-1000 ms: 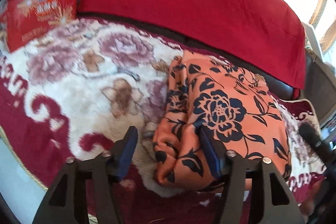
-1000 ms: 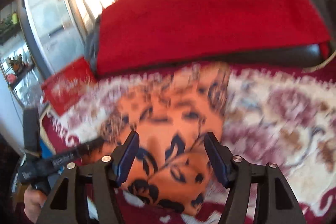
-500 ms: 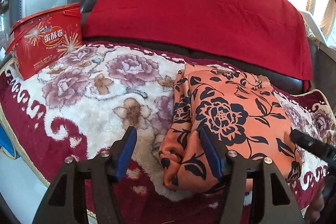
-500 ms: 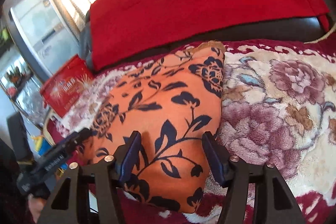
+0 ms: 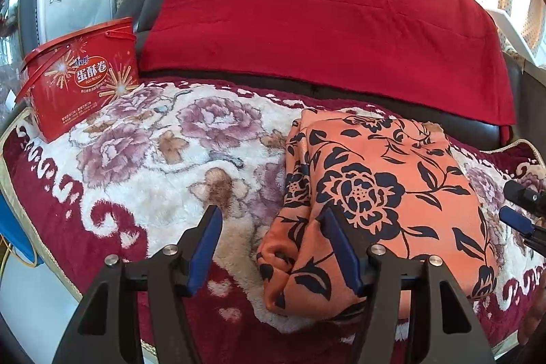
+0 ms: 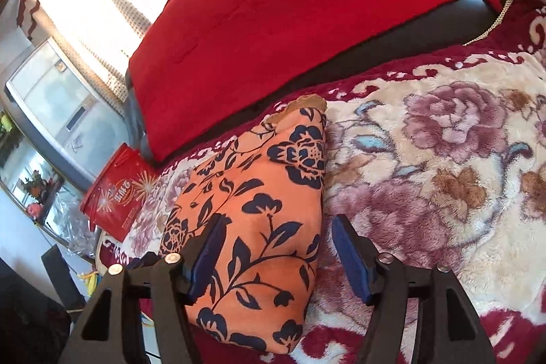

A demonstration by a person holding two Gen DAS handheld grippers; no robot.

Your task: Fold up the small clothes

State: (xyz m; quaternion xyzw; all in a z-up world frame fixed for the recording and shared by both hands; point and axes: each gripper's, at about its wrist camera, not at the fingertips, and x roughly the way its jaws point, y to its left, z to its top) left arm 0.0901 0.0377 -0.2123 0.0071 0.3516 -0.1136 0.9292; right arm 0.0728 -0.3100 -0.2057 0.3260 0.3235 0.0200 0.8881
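The orange garment with the dark blue flower print (image 5: 382,193) lies folded into a thick oblong on the plush floral blanket (image 5: 163,159) that covers the sofa seat, its far end close to the red throw (image 5: 324,23) draped over the backrest. The folding looks nearly finished to me; what remains seems to be tidying or one last fold.

The left claw (image 5: 273,248) hangs released over the garment's near left corner, one pad over the bulging folded edge and the other over bare blanket, gripping nothing. The right claw (image 6: 276,258) straddles the garment's right-hand edge; its jaws have just been opening, cloth lies between them, but the pads do not press on it.

Any next move, I'd judge, calls for closing on a single edge rather than the whole soft stack, which would slump if pinched carelessly.

There is plenty of bare blanket on either side. The red egg-roll box with a handle (image 5: 82,81) sits well apart at the far left, and the seat's front edge runs just below both claws.
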